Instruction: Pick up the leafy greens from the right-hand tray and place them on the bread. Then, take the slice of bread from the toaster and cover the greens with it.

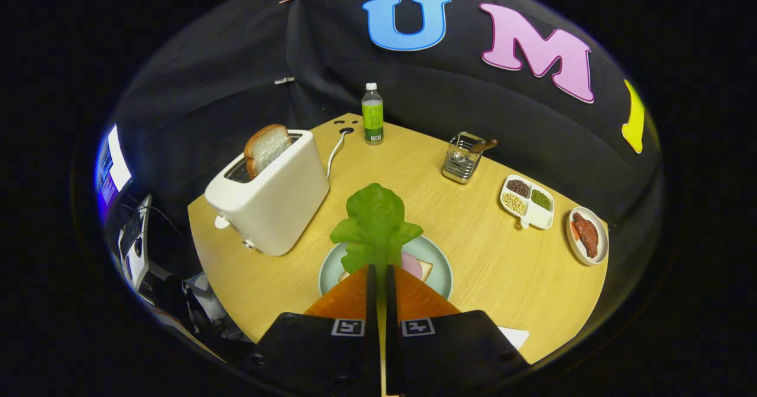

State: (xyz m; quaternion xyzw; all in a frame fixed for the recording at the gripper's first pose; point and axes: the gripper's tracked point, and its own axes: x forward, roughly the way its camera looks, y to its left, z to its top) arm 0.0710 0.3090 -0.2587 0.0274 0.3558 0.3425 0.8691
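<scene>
My gripper (378,268) is shut on the stem of a green lettuce leaf (376,222), which stands up just ahead of the fingertips. Right below the leaf lies a pale green plate (439,262) with a slice of bread (423,268) and a pink round of ham (410,262) on it, partly hidden by the fingers and the leaf. To the left stands a white toaster (269,199) with a slice of bread (266,147) sticking up out of its slot.
Beyond the plate stand a green-labelled bottle (372,114) and a wire holder with a utensil (464,157). To the right lie a divided dish of beans (527,202) and a small plate with red meat (587,235). The toaster's cord (335,148) runs to the table's back.
</scene>
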